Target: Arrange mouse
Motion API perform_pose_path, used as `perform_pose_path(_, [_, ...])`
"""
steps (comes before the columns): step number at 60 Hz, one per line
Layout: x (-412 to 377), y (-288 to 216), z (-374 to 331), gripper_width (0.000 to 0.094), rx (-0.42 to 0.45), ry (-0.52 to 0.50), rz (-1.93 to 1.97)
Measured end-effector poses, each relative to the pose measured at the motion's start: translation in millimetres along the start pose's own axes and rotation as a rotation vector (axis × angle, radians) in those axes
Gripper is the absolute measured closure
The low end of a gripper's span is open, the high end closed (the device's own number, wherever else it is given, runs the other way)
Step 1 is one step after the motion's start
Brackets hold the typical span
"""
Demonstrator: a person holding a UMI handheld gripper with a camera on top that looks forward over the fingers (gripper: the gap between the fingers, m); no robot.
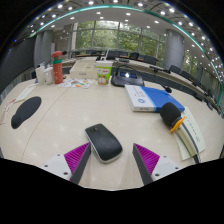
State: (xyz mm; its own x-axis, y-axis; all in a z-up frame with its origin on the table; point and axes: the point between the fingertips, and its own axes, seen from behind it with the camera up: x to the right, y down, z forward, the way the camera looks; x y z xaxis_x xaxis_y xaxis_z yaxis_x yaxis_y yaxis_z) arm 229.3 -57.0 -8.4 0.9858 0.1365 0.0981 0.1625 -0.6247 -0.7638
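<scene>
A dark grey computer mouse (103,142) lies on the pale table (70,115), angled with its near end between my two fingers. My gripper (112,160) is open, its magenta pads (77,155) standing apart on either side of the mouse with a gap at each side. The mouse rests on the table on its own.
A black oval mouse pad (25,111) lies to the left. A white and blue book (148,98) lies ahead right, with a black and orange object (174,118) and white papers (192,138) near it. An orange bottle (58,68) and boxes (90,70) stand further back.
</scene>
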Motion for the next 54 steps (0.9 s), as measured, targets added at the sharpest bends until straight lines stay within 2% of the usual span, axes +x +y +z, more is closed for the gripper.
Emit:
perform_pose_path(18, [4,-22,33,0.0103,0.004,-0.029,0.03])
perform_pose_path(26, [-2,-27,40,0.026,0.013,-0.064,0.043])
perform_pose_path(30, [-8,-29,41,0.0458,0.022,-0.086,0.034])
perform_pose_path(45, [-7,-28,42,0.0601,0.003,-0.078,0.045])
perform_pose_path(54, [-11,-33,35,0.0616,0.006,-0.086,0.072])
